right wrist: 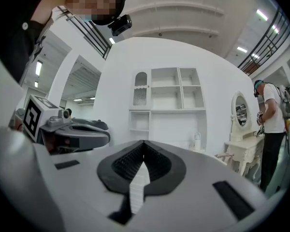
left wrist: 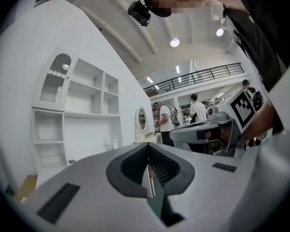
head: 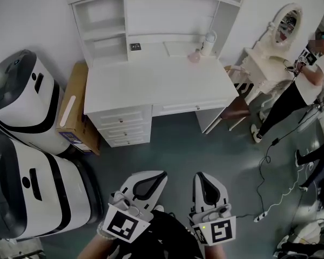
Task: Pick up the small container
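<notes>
While both claws hang low at the bottom of the head view, well short of the white desk [head: 151, 82], neither is ready to grasp. The left gripper [head: 149, 181] has its jaws pressed together on nothing, and the right gripper [head: 208, 181] is closed and empty just the same.

What I take to be the small container [head: 194, 56], a pinkish thing too small to make out clearly, sits at the desk's far right corner, in the upper middle of the frame. It is just beside a taller white bottle [head: 208, 43] and close under the shelf unit [head: 167, 4].

That spot is the trouble. A claw that arrives closed would only shove the container toward the back wall or off the desk's right edge, so the jaws need to open before the reach. Coming in wide risks clipping the bottle and tipping it, since the two stand so near each other. Grabbing the bottle by mistake is also possible. At the right of the frame a cable [head: 267, 163] trails over the floor near the way to that corner and could catch a foot.
</notes>
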Demonstrator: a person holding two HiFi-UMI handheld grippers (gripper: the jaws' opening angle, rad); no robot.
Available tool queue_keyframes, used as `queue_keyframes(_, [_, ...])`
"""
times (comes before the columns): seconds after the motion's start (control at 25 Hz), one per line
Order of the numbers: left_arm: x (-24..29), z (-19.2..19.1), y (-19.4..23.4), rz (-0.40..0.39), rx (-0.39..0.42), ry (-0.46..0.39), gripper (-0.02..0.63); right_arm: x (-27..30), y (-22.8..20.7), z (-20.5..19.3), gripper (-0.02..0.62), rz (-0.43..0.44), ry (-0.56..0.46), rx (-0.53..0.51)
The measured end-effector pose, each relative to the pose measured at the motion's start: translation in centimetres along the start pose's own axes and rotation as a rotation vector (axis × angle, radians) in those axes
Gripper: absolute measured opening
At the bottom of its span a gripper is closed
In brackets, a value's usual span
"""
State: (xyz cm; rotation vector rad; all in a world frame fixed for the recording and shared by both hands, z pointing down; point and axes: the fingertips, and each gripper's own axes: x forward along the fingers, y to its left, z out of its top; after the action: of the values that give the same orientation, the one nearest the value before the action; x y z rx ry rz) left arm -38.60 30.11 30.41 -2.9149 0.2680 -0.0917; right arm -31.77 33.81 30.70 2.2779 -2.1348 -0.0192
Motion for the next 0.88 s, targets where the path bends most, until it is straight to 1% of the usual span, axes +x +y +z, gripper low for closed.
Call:
queue_keyframes(0.4, [1.9,0.5,-1.8,0.046,0.006,0.011,0.002,-2.3,-2.9,-0.5,0.002,0.022,-0.001,-0.01])
queue_keyframes(0.48, [2.2,0.4,-2.3,0.057,-0.002,0.013,0.002,-2.7,-3.5,-0.9,0.0,0.023,0.003,-0.011])
queue_keyframes(0.6, [2.8,0.4,-3.2,0.063,-0.025,0.005,0.002,-3.7,-4.6,-1.4,0.0,0.008,0.013,-0.01])
queue_keyframes(0.88, [4.9,1.0,-3.8,0.044,-0.017,-0.021,0.002,-4.7,-6.8,-1.3,0.002,-0.039,0.003,-0.02])
